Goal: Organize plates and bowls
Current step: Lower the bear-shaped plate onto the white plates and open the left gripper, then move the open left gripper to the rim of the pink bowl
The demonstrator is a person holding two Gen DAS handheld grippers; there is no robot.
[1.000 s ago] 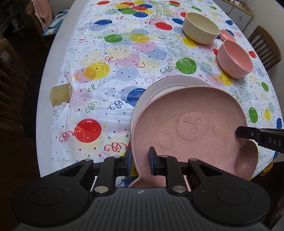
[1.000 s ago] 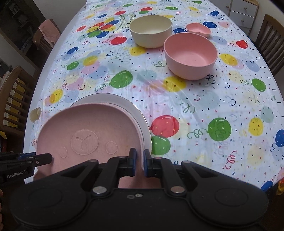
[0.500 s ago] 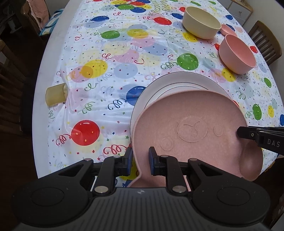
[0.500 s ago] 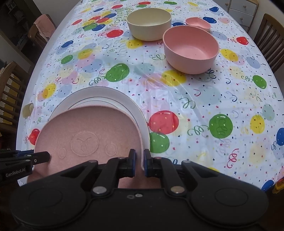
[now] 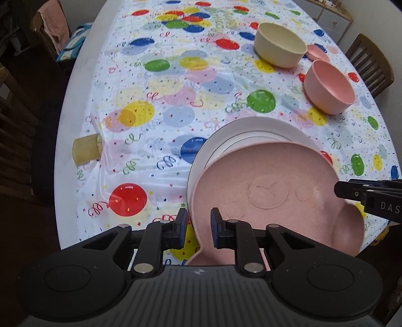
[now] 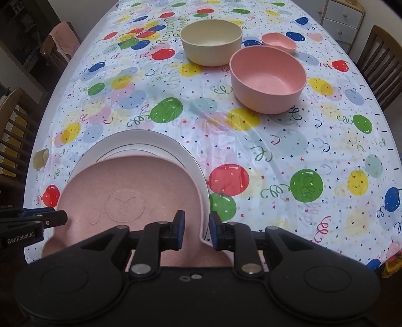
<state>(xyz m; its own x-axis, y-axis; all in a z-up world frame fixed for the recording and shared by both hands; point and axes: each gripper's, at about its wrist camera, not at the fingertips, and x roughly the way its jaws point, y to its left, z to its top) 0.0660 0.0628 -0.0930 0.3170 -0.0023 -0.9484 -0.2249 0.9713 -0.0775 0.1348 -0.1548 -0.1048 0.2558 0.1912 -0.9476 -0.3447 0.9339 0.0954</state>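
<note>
A pink bear-shaped plate lies over the near part of a white plate on the table. My left gripper straddles the pink plate's left rim, jaws slightly apart. My right gripper straddles its right rim, jaws also slightly apart; its tip shows in the left wrist view. A pink bowl, a cream bowl and a small pink dish stand farther back.
A balloon-print tablecloth covers the table. A yellowish cup lies on its side near the left edge. Wooden chairs stand on both sides; a drawer unit is at the far right.
Both grippers have opened a little around the pink plate's rim. The pink plate sits slightly lower over the white plate.
</note>
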